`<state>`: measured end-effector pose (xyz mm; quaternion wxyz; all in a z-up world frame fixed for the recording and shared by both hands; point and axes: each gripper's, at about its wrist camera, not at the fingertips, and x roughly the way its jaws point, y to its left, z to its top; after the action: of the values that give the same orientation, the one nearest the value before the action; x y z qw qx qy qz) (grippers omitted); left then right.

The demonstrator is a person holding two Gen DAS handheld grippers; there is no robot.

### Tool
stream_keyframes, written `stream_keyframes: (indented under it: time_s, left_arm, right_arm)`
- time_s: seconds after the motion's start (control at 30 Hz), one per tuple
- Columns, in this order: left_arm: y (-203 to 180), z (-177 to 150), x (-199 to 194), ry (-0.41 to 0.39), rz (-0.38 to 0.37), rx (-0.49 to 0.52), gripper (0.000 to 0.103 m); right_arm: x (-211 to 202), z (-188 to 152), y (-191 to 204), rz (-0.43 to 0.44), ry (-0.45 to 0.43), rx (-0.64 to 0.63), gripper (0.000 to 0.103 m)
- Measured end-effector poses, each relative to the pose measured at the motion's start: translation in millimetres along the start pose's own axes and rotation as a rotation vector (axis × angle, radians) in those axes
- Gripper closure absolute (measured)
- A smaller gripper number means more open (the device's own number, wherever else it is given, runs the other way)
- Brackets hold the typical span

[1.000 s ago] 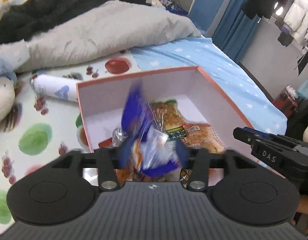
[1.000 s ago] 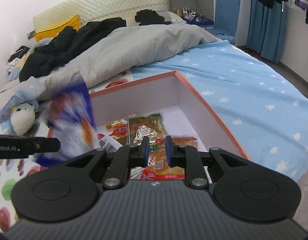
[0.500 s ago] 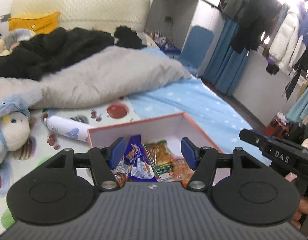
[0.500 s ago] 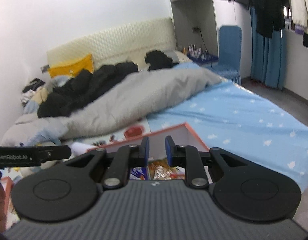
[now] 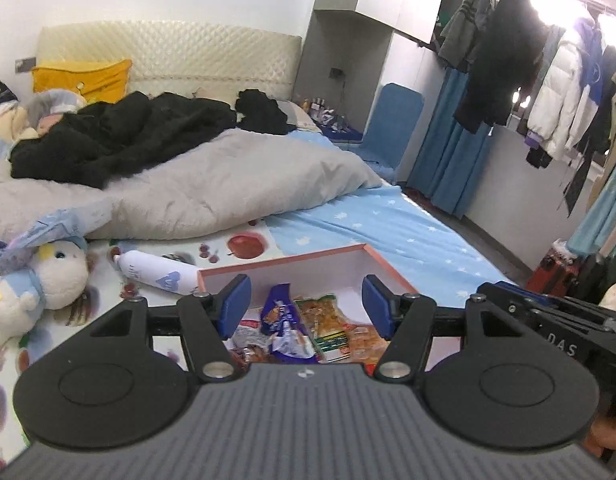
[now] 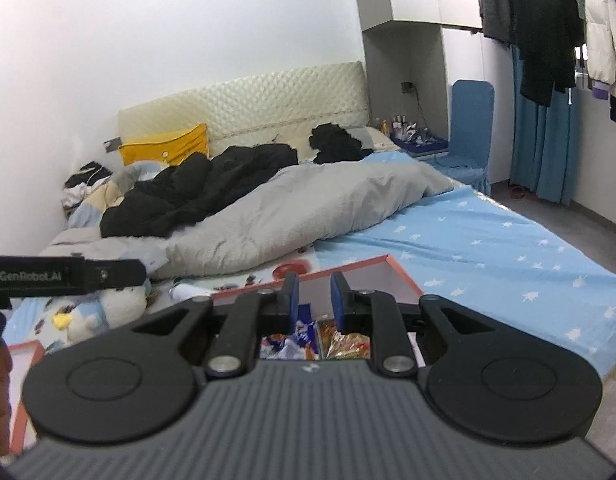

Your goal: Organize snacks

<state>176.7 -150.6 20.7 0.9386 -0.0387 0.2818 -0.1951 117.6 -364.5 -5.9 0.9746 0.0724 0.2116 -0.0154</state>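
Observation:
An open pink-rimmed box [image 5: 292, 261] lies on the bed and holds several snack packets. A blue-and-white packet [image 5: 286, 330] lies in it beside an orange packet [image 5: 321, 318]. My left gripper [image 5: 306, 305] is open and empty, held above and behind the box. My right gripper [image 6: 312, 298] is nearly closed with a narrow gap and holds nothing; the box [image 6: 381, 270] and the blue packet [image 6: 304, 334] show below it.
A white bottle [image 5: 156, 274] and a plush toy [image 5: 40, 280] lie left of the box. A grey duvet [image 5: 228, 184] and black clothes [image 5: 120, 136] cover the far bed. A second pink box edge [image 6: 18, 364] shows at left. Hanging coats [image 5: 507, 60] are at right.
The left gripper let go of the blue packet, which now lies in the box. Both grippers rose and pulled back from the box.

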Motion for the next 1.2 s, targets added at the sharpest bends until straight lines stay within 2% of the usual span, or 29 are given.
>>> stream_keyframes:
  time_s: [0.23,0.33,0.57,0.63,0.7,0.73,0.77,0.87,0.97,1.2]
  left_arm:
    - [4,-21,-7,0.027,0.025,0.013,0.036]
    - [8,-31,-6,0.046,0.030,0.002,0.036]
    - [12,-56,3,0.096,0.019,-0.009,0.036]
    - [13,-62,8,0.112,0.022,-0.013,0.031]
    - [14,-65,12,0.121,0.025,-0.011,0.017]
    - [15,-67,13,0.120,0.019,-0.006,0.015]
    - [16,-68,13,0.119,0.016,-0.006,0.011]
    - [17,-70,15,0.121,0.045,0.005,0.003]
    - [18,-69,18,0.127,0.077,0.012,0.002]
    - [22,-67,20,0.136,0.095,0.000,0.002]
  right_arm:
    - [-4,-15,8,-0.005,0.017,-0.009,0.083]
    - [0,-25,11,0.022,0.043,-0.029,0.083]
    - [-3,-48,8,-0.032,0.080,-0.010,0.082]
    - [-2,-54,7,-0.042,0.088,-0.001,0.082]
    - [1,-58,4,-0.062,0.102,0.004,0.051]
    - [3,-60,3,-0.076,0.102,0.001,0.021]
    - [3,-61,2,-0.086,0.097,-0.004,0.006]
    - [6,-63,0,-0.109,0.095,-0.017,0.002]
    - [8,-65,-3,-0.107,0.107,0.006,0.002]
    - [8,-65,-4,-0.105,0.107,0.012,0.002]
